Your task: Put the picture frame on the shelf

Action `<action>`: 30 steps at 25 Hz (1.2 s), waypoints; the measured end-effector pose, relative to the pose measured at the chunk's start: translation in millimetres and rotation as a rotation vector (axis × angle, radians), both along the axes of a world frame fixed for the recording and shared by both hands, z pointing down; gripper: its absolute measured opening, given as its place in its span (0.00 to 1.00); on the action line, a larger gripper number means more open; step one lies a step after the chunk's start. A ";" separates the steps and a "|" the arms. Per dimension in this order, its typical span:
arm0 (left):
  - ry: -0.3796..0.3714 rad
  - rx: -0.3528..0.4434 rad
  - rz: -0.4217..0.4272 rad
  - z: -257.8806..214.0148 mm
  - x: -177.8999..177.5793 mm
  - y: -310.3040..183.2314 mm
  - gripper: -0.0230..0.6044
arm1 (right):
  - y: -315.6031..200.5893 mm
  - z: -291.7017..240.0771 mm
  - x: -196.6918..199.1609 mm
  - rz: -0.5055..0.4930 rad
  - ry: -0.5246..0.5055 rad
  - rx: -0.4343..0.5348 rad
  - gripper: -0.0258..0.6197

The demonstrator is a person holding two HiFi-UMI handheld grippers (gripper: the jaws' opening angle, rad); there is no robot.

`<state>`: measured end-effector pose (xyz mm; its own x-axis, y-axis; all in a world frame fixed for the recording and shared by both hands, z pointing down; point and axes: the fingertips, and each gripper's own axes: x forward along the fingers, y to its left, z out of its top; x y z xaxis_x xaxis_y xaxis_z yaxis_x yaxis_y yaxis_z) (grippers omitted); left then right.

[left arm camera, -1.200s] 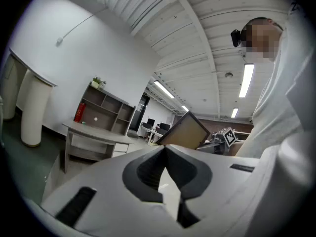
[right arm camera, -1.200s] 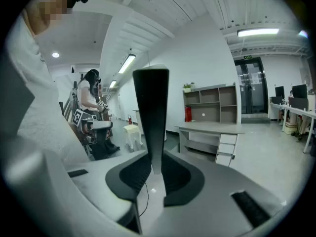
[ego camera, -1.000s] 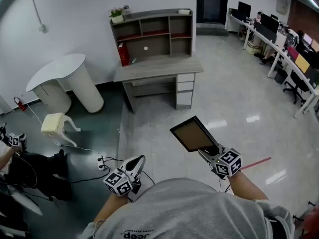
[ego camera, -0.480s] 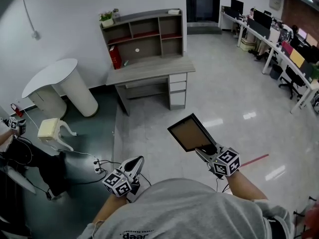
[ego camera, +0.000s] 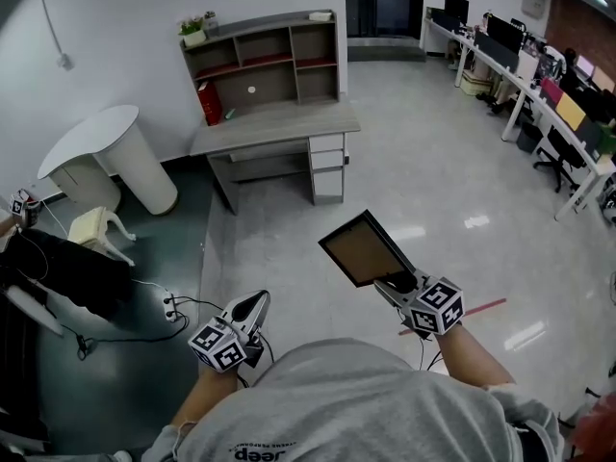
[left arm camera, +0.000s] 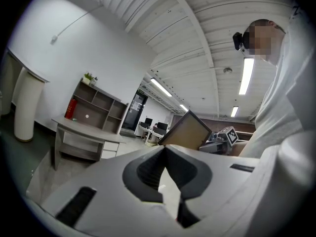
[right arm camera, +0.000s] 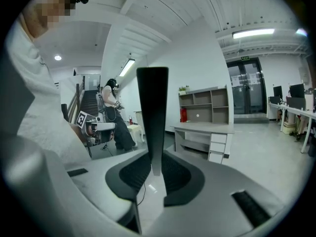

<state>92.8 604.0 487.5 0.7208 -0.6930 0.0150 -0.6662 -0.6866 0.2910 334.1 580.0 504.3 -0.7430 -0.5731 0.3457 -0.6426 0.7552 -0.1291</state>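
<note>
A dark-rimmed picture frame [ego camera: 362, 247] with a brown panel is held tilted above the floor, my right gripper [ego camera: 398, 282] shut on its lower corner. In the right gripper view the frame [right arm camera: 152, 113] stands edge-on between the pads. My left gripper [ego camera: 249, 308] hangs low at my left side, shut and empty; its tips [left arm camera: 164, 149] meet in the left gripper view, with the frame [left arm camera: 184, 132] beyond them. The grey shelf unit [ego camera: 260, 56] stands on a grey desk [ego camera: 274, 126] against the white wall, several steps ahead.
A red canister [ego camera: 207, 102] stands on the desk and a potted plant [ego camera: 193, 30] on the shelf top. To the left are a white rounded counter [ego camera: 108, 155], a tipped cream stool [ego camera: 97, 229], floor cables [ego camera: 168, 306] and a person in dark clothes [ego camera: 58, 272]. Office desks [ego camera: 539, 75] line the right.
The desk and shelf have slid left in the head view as I turn. The frame stays gripped in the right gripper. The person at the left has shifted.
</note>
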 end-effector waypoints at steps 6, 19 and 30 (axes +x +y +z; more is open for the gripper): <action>0.015 -0.016 -0.027 -1.1 20.7 11.8 0.05 | 6.8 3.4 25.0 -0.013 -0.001 -0.016 0.16; 0.028 -0.035 -0.010 12.4 19.5 -24.9 0.05 | -30.0 6.7 14.5 -0.022 0.007 -0.023 0.16; 0.089 -0.073 0.019 43.9 -50.1 -154.2 0.05 | -157.7 18.4 -61.2 -0.009 -0.006 -0.019 0.16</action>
